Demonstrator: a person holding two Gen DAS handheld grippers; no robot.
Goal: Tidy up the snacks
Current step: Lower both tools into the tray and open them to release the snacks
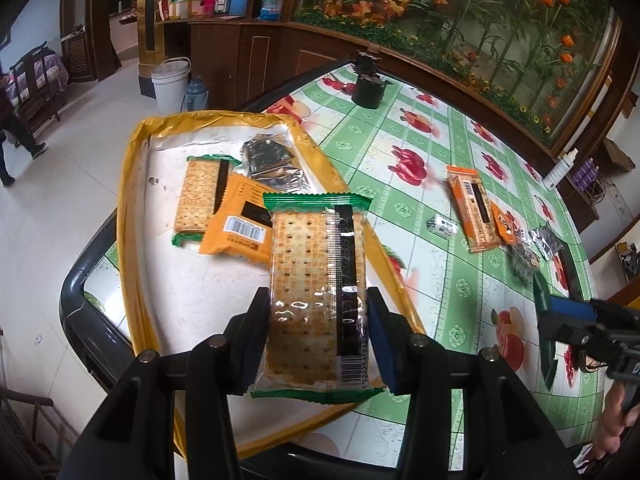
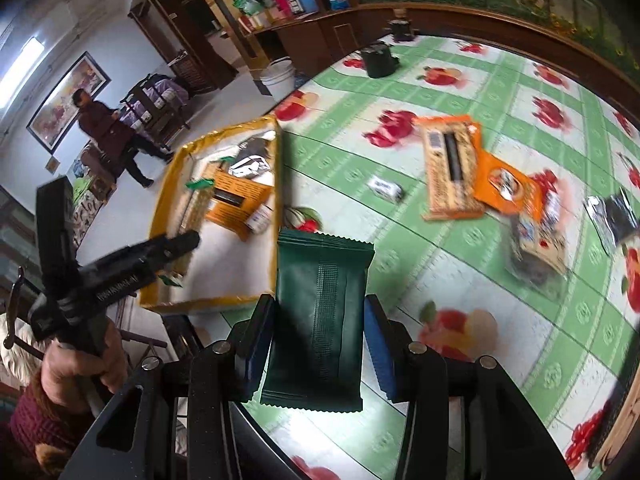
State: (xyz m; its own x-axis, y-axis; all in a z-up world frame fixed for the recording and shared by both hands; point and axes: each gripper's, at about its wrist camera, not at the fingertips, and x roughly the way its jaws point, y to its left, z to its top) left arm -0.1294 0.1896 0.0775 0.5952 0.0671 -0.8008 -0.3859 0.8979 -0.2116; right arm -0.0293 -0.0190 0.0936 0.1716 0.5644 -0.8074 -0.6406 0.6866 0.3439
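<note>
Left wrist: fruit-print green tablecloth (image 1: 460, 208) | white tile floor (image 1: 80, 184) | wooden cabinets (image 1: 248, 52)

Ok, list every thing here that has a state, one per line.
left tongs: shut on the cracker packet
cracker packet: sealed, held above the tray
right tongs: shut on the dark green packet
dark green packet: sealed, held above the table edge
yellow-rimmed tray: partly filled, several packets lying flat inside
orange packets on the tablecloth: loose, not yet in the tray
white bucket: upright on the floor
</note>
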